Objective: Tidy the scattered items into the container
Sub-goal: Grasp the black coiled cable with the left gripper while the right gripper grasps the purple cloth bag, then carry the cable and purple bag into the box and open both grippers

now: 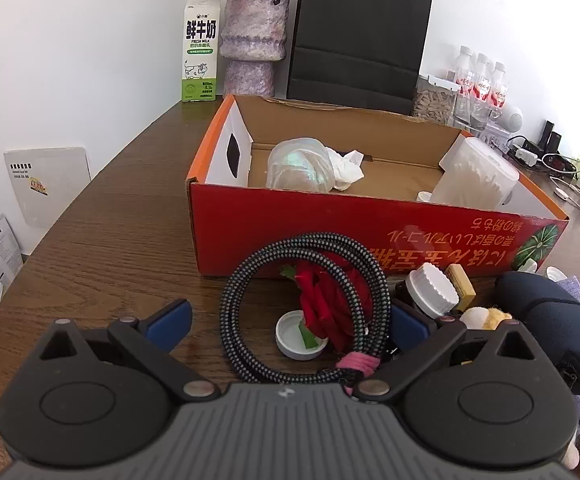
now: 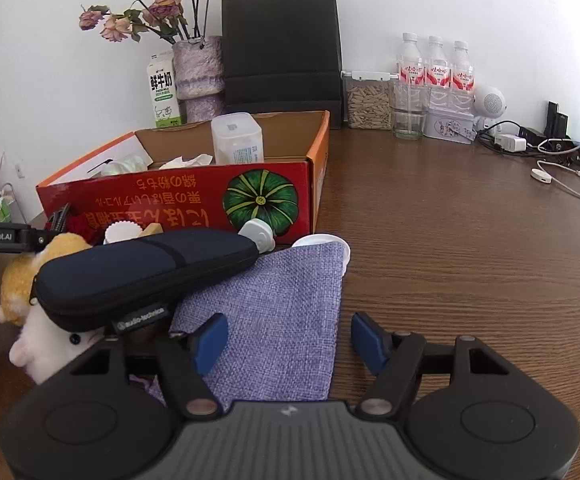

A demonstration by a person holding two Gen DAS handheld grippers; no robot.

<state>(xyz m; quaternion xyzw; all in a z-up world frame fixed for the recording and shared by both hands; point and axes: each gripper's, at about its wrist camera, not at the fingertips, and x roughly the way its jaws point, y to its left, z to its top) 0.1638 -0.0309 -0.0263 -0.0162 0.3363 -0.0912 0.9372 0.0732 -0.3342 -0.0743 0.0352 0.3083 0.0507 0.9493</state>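
Observation:
In the left wrist view my left gripper stands open around a coiled braided cable on the table, with a red fabric flower and a white cap inside the coil. Just beyond it is the red cardboard box, which holds a plastic bag, tissue and a cotton swab tub. My right gripper is open over a purple cloth pouch; its left pad is above the cloth and its right pad is off the cloth's edge. A navy zip case lies on the pouch's left part.
A plush toy, white-capped bottle and small yellow block crowd the space between the grippers. Milk carton, vase, black paper bag, water bottles and cables line the back wall.

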